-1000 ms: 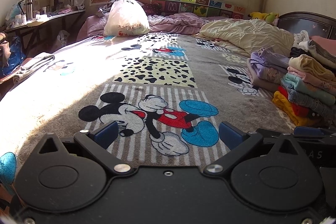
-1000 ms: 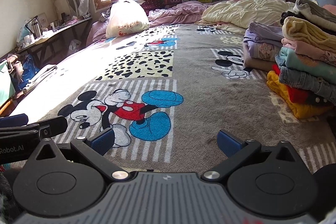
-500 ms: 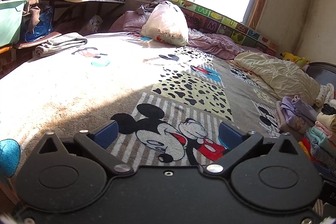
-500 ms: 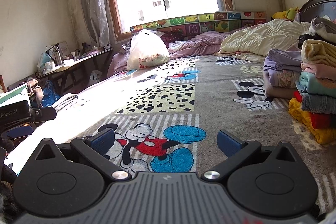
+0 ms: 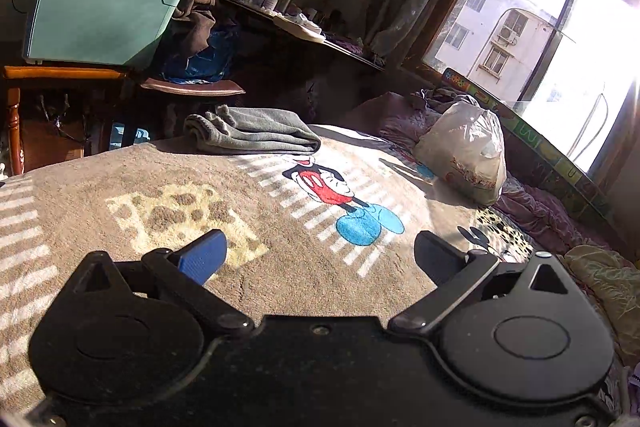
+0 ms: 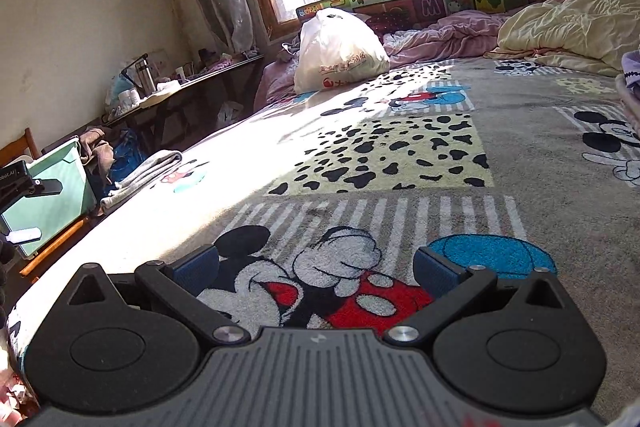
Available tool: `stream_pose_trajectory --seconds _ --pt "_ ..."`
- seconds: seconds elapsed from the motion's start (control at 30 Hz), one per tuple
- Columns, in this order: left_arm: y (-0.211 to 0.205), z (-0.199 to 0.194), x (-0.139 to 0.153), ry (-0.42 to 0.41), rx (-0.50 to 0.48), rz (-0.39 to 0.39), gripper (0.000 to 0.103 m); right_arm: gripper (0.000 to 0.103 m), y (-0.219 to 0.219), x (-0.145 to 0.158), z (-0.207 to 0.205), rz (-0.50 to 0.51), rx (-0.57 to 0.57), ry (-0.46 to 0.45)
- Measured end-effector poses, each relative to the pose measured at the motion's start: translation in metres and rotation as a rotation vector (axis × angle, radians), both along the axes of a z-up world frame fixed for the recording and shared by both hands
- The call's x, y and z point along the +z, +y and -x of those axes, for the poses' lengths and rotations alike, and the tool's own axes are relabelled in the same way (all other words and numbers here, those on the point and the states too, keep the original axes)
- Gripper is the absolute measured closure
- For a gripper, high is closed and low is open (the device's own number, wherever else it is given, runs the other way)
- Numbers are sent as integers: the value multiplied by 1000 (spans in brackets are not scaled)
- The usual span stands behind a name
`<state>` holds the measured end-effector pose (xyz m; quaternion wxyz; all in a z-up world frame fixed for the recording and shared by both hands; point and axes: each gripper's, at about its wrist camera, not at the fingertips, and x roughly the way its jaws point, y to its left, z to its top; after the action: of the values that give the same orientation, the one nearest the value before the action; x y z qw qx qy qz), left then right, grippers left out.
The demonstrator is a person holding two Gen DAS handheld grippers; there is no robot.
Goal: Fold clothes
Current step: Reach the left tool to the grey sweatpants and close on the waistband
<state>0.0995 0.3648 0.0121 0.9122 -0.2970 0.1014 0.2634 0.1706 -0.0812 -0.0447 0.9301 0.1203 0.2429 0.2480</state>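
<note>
A folded grey garment [image 5: 250,135] lies at the bed's left edge; it also shows in the right wrist view [image 6: 142,173]. A green plastic bin [image 5: 96,11] stands on a wooden chair beside the bed, with brown clothes [image 5: 196,23] hanging over its rim. My left gripper [image 5: 320,259] is open and empty above the Mickey Mouse blanket [image 5: 320,183], turned toward the bin. My right gripper [image 6: 316,269] is open and empty above the blanket [image 6: 400,155]. The edge of a stack of folded clothes [image 6: 630,83] shows at the far right.
A white plastic bag [image 6: 340,51] and rumpled pink bedding [image 6: 440,35] lie near the window. A cream quilt [image 6: 568,23] is at the back right. A cluttered dark side table [image 5: 304,31] stands along the left wall. The left gripper's body [image 6: 20,183] shows at the right view's left edge.
Both grippers have swung left. The left view now faces the green bin and grey garment. The stack of folded clothes has nearly left both views. Jaws stay open.
</note>
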Motion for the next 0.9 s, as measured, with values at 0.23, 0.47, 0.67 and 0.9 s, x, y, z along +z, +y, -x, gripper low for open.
stream_pose_trajectory --seconds 0.23,0.47,0.67,0.9 --pt "86 -39 -30 -117 196 107 17 0 17 -56 -13 -78 48 25" --pt "144 -93 -64 -87 249 96 30 0 5 -64 -17 -179 65 40" --pt "184 -143 -79 -32 243 70 41 0 5 -69 -19 -179 69 36" --pt "207 -164 -107 6 224 144 58 0 3 -72 -20 -188 72 37"
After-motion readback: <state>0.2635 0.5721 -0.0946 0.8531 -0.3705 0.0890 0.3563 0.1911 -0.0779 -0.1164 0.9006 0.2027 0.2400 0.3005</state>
